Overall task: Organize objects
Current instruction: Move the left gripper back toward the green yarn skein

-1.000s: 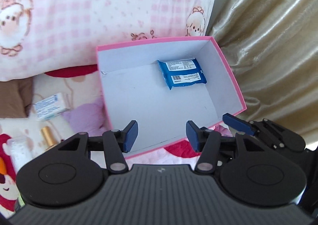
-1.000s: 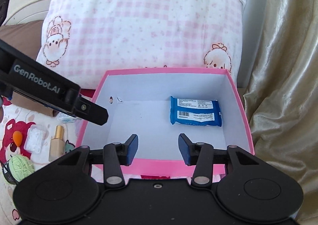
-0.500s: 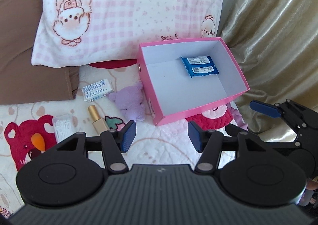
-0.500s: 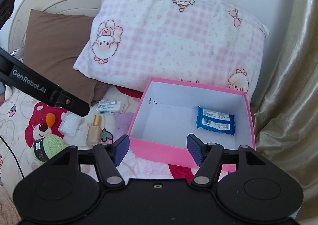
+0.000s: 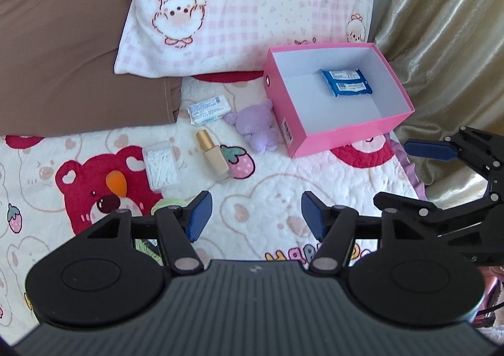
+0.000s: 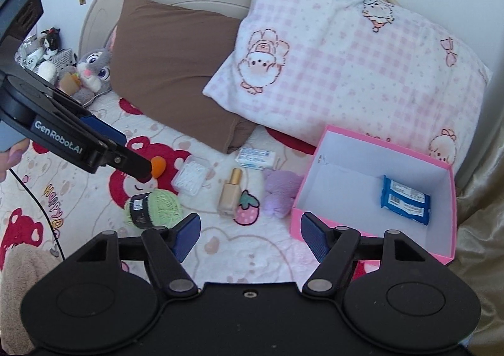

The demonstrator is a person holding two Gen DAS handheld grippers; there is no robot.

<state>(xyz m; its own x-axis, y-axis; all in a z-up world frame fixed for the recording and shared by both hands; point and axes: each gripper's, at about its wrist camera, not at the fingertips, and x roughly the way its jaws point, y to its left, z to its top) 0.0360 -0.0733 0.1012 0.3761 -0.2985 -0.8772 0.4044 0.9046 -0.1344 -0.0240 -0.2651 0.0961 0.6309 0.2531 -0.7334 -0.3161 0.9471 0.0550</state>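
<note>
A pink box [image 5: 346,135] [image 6: 442,257] sits on the bed at the right with a blue packet [image 5: 346,82] [image 6: 404,200] inside. To its left lie a purple plush [image 5: 256,127], a gold-capped bottle [image 5: 214,156], a white packet [image 5: 209,109], a clear swab box [image 5: 160,165], an orange sponge [image 5: 116,183] and green yarn [image 6: 157,208]. My left gripper [image 5: 255,217] [image 6: 135,151] hovers above the quilt, its jaws opening with nothing between them. My right gripper [image 6: 250,233] [image 5: 392,172] hangs near the box's front corner, its jaws also opening and holding nothing.
A pink checked pillow [image 6: 346,72] and a brown pillow [image 6: 170,66] lean at the head of the bed. A gold curtain [image 5: 447,25] hangs to the right of the box. A grey rabbit plush [image 6: 93,69] sits far left. A hand [image 6: 9,157] holds the left gripper.
Both grippers have pulled back and up from over the pink box, so the loose items on the quilt have come into view. Both pairs of jaws stand wider than before.
</note>
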